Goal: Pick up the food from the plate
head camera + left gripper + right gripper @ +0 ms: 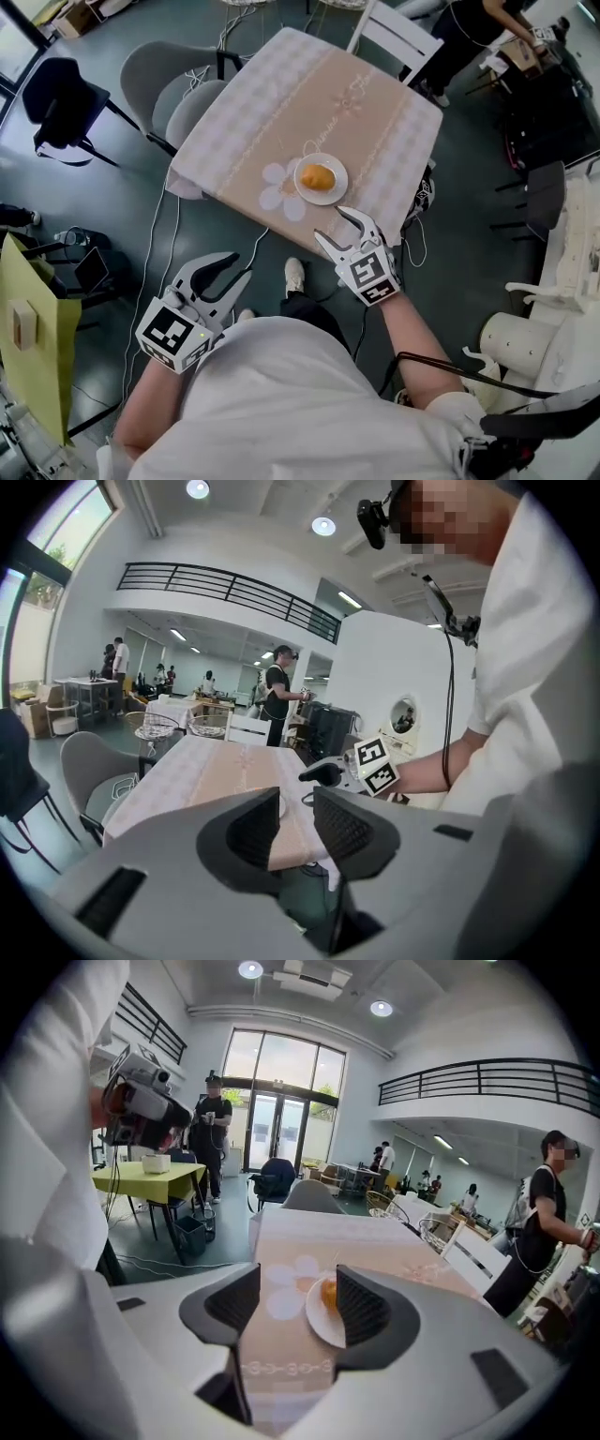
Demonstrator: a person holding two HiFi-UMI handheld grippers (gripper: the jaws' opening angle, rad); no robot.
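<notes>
An orange piece of food [318, 176] lies on a small white plate [338, 186] near the front edge of a table with a beige patterned cloth [281, 103]. My right gripper [330, 225] hovers at that table edge, just short of the plate, open with nothing between its jaws. In the right gripper view the food [327, 1293] and plate [322, 1327] show in the gap between the jaws, further ahead. My left gripper [242, 265] hangs open and empty off the table, lower left, above the floor. The left gripper view shows the table [216, 771] ahead and the right gripper [330, 774].
A grey chair [164, 89] stands at the table's left and a white chair [398, 37] at its far side. A person [473, 28] stands at the back right. A yellow table [37, 347] is at my left. Cables [155, 244] run over the floor.
</notes>
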